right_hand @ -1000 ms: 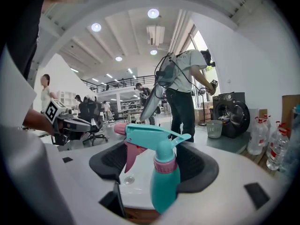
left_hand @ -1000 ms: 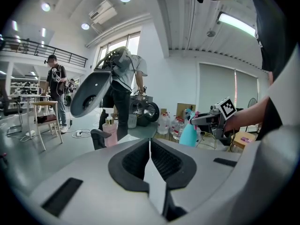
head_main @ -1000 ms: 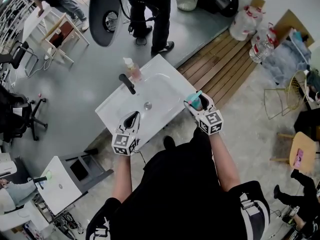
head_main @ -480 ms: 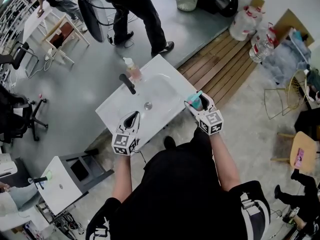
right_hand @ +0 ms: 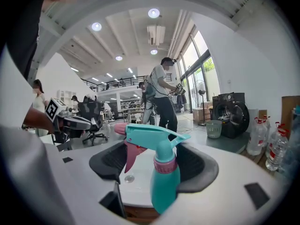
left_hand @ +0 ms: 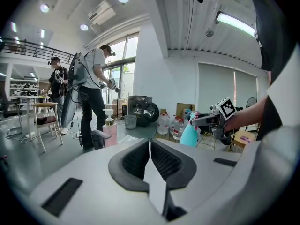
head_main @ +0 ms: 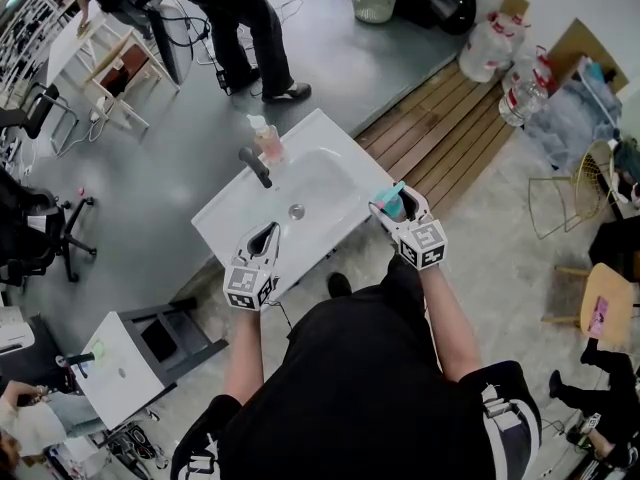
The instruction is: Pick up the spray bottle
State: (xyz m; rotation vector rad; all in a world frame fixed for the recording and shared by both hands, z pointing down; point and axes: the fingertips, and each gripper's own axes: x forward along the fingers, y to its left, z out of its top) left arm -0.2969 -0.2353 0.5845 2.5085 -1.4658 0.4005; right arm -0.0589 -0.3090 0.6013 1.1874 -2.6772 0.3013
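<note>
- Twice counting a gripper; once each counting a sink, a pump bottle, a faucet, a drain and a spray bottle.
- Starting at the left: finding the left gripper (head_main: 266,232) hovering over the near edge of the white sink (head_main: 222,220), with jaws pressed together and nothing between them.
- Moving right across the sink: passing the pink pump bottle (head_main: 266,140) and the black faucet (head_main: 254,166) at the far rim, then the drain (head_main: 296,211) in the basin.
- Reaching the sink's right corner, nearest the person: finding the spray bottle (head_main: 391,206) there, between the jaws of the right gripper (head_main: 395,202).
- Reading the right gripper as spread wide around the bottle rather than clamped on it: seeing a clear gap between the bottle and the jaw at the left of the right gripper view, and the other jaw lying close against the bottle's side.
- Not managing to tell whether the bottle's base is resting on the sink.
- Looking at the bottle itself: noting a teal body, a pink collar at the neck, a teal spray head, a pink trigger hanging beneath it and a pink nozzle tip.
- Standing upright, with the long axis running vertically.
- Pointing the nozzle roughly level toward the left of the right gripper view, across the sink toward the left gripper's side.
</note>
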